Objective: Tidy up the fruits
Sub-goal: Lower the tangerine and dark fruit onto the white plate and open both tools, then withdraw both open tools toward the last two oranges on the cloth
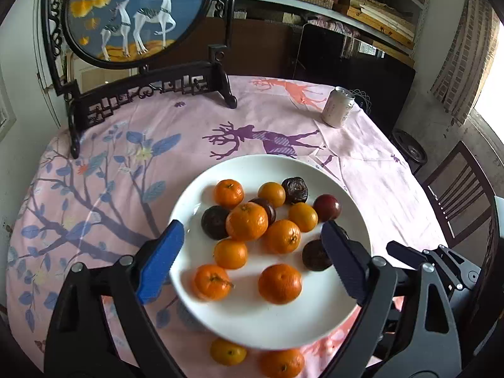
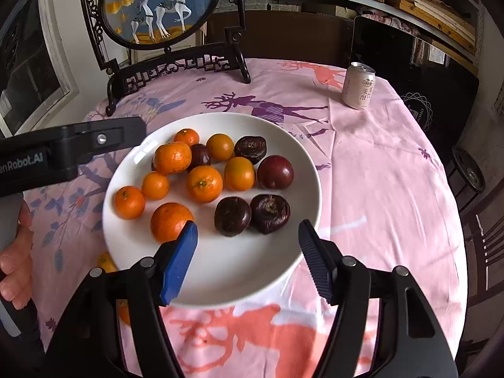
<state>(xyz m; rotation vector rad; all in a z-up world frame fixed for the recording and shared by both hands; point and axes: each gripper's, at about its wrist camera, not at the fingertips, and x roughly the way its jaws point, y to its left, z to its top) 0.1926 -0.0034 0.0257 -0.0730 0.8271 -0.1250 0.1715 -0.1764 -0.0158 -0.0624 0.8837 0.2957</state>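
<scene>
A white plate [image 1: 252, 321] [image 2: 236, 267] on the pink tablecloth holds several mandarins [image 1: 246, 221] [image 2: 204, 183] and several dark purple fruits [image 1: 215, 222] [image 2: 270, 213]. Two more mandarins [image 1: 227, 351] lie on the cloth at the plate's near edge; one [image 2: 105, 261] peeks out by the plate's left rim. My left gripper [image 1: 252, 230] hovers over the plate, open wide, its pads touching no fruit. My right gripper [image 2: 248, 226] is open over the plate's near side, just short of two dark fruits, with a mandarin [image 2: 170, 222] beside its blue finger [image 2: 179, 261]. Neither holds anything.
A drink can [image 1: 338, 106] [image 2: 359, 86] stands at the far right of the table. A round deer picture in a black carved stand [image 1: 135, 15] [image 2: 160, 6] fills the far left. A dark chair [image 1: 456, 189] is on the right. A person's hand [image 2: 15, 252] grips the left tool's handle.
</scene>
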